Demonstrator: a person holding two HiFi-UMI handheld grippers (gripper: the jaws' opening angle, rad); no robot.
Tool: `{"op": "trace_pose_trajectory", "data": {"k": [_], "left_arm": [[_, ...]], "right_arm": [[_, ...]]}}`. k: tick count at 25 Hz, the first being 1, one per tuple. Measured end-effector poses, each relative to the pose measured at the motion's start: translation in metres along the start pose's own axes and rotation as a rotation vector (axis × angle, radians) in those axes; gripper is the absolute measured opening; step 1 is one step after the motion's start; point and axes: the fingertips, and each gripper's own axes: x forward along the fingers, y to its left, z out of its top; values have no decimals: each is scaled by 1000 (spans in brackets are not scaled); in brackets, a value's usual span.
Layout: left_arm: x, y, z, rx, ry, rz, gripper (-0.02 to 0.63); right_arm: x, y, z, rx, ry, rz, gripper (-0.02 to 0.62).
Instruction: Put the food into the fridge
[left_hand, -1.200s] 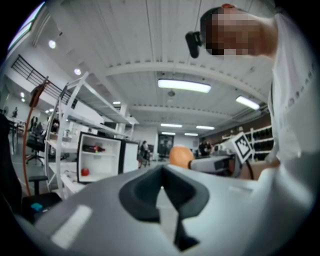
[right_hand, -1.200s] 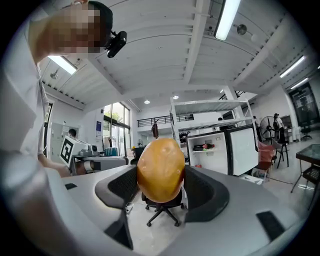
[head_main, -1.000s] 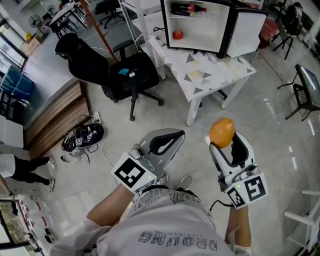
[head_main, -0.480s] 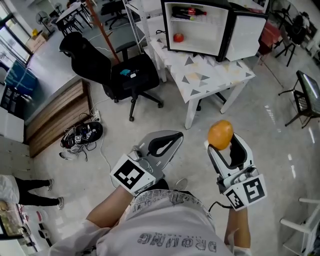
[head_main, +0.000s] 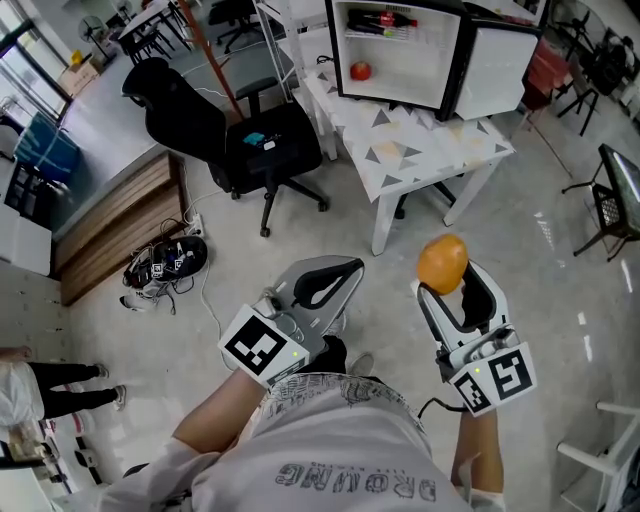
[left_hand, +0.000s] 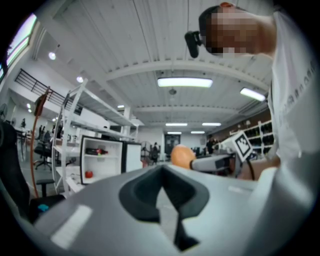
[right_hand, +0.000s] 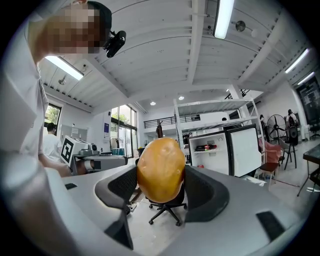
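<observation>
Head view showing right tongs (head_main: 445, 287) gripping the fruit (head_main: 442, 262), well apart from the open fridge (head_main: 400, 60) on the surface (head_main: 430, 150). Left tongs (head_main: 347, 268) pinched together, empty. Seemingly carrying; next needing stepping closer, reaching onto a shelf.

Smooth orange-yellow oval fruit (head_main: 442, 263), held upright and clamped at its sides between the two dark fingers (right_hand: 206, 192) of the right gripper (head_main: 447, 280), above the floor. It is well apart from the white, black-framed mini fridge (head_main: 400, 55). The fridge stands on a white triangle-patterned surface (head_main: 425, 145), its door (head_main: 495, 68) swung open. A red round item (head_main: 360, 70) lies on the lower shelf and a dark bottle (head_main: 385, 18) on the upper.
</observation>
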Motion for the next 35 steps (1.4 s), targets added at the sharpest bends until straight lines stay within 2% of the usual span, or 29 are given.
{"op": "trace_pose_trajectory", "data": {"k": [10,17,35], "left_arm": [[32,19,-4,5,-14,6,8],[55,52,-18,-14,-8,17,8],[144,229,-37,-55,34,-3,8]], "right_arm": [[17,-30,-3,-15,10,12,278],[48,-56,-10,-10,21,14,278],[212,-150,-13,38,75,-34,279]]}}
